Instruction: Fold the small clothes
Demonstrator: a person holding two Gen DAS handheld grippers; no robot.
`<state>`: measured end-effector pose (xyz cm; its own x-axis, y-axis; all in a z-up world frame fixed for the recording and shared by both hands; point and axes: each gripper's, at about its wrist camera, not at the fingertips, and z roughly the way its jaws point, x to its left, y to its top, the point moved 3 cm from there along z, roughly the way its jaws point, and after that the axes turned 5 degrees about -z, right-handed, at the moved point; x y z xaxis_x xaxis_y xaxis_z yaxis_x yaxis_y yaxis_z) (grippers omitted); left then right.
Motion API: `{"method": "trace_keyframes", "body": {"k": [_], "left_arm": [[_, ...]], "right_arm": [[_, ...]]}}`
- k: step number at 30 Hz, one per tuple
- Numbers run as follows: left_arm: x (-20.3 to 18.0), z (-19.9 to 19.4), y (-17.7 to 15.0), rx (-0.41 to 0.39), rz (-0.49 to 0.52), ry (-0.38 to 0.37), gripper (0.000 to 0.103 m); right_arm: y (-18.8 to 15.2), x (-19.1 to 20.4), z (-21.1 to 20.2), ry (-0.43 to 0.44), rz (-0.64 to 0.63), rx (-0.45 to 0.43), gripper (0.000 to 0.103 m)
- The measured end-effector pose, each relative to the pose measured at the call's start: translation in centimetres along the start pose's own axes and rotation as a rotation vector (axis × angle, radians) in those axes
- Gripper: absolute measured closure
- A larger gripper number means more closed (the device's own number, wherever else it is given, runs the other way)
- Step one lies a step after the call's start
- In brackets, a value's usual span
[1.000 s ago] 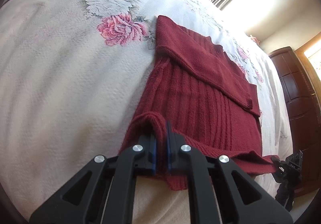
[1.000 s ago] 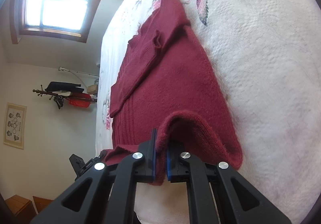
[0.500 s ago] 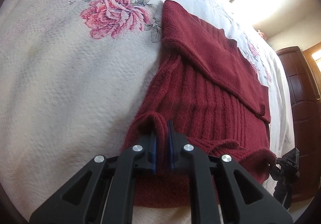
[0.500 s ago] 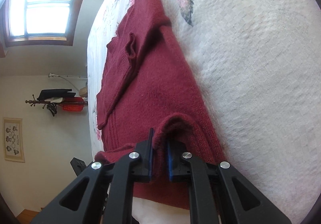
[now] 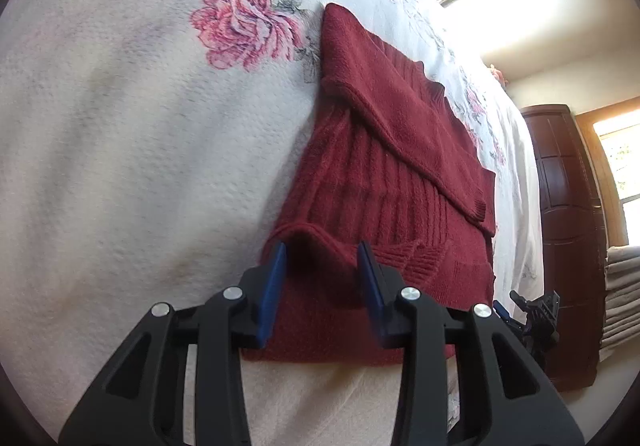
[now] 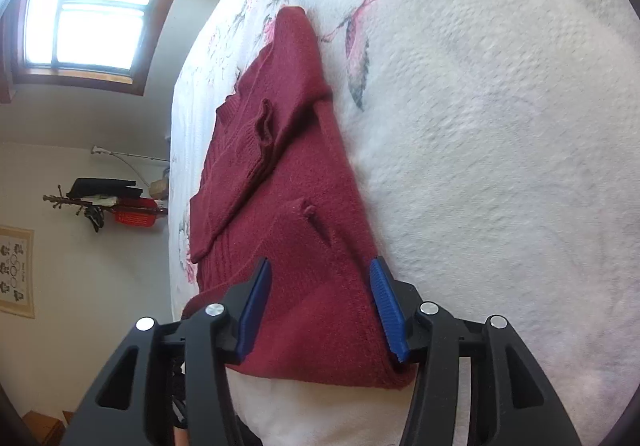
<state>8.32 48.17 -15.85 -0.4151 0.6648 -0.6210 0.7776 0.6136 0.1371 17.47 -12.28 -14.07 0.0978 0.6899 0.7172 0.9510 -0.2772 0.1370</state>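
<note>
Sweater (image 5: 384, 182) hem hidden behind L gripper (image 5: 322, 266).
</note>
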Motion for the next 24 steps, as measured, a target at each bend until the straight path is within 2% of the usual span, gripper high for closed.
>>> {"method": "trace_keyframes", "body": {"k": [4,9,14,19,21,22,23,24], "left_arm": [[-0.6,-0.9,0.1,-0.039,0.075,0.074,0.065],[-3.0,-0.4,1.0,-0.084,0.237,0.166,0.052],[-5.1,1.9,1.7,-0.070,0.398,0.244,0.049],[-6.2,4.6,2.0,-0.046,0.513,0.345,0.049],[-6.4,5.4,1.9,-0.043,0.559,0.371,0.053],[-6.6,5.7,1.7,-0.042,0.581,0.384,0.062],[-6.7,6.0,1.6,-0.034,0.599,0.387,0.077],[-6.8,6.3,1.4,-0.028,0.611,0.394,0.084]], "right_arm": [[-0.8,0.4,-1.0,-0.053,-0.063,0.000,0.051],[-1.5,1.5,-0.7,-0.085,-0.130,0.012,0.050],[-1.9,2.7,0.6,-0.129,-0.202,0.039,0.049],[-1.8,3.3,1.3,-0.125,-0.222,0.046,0.049],[-1.6,3.3,1.4,-0.128,-0.225,0.046,0.049],[-1.5,3.3,1.5,-0.129,-0.227,0.047,0.049],[-1.3,3.4,1.5,-0.132,-0.231,0.048,0.049],[-1.2,3.6,1.6,-0.136,-0.239,0.048,0.049]]}}
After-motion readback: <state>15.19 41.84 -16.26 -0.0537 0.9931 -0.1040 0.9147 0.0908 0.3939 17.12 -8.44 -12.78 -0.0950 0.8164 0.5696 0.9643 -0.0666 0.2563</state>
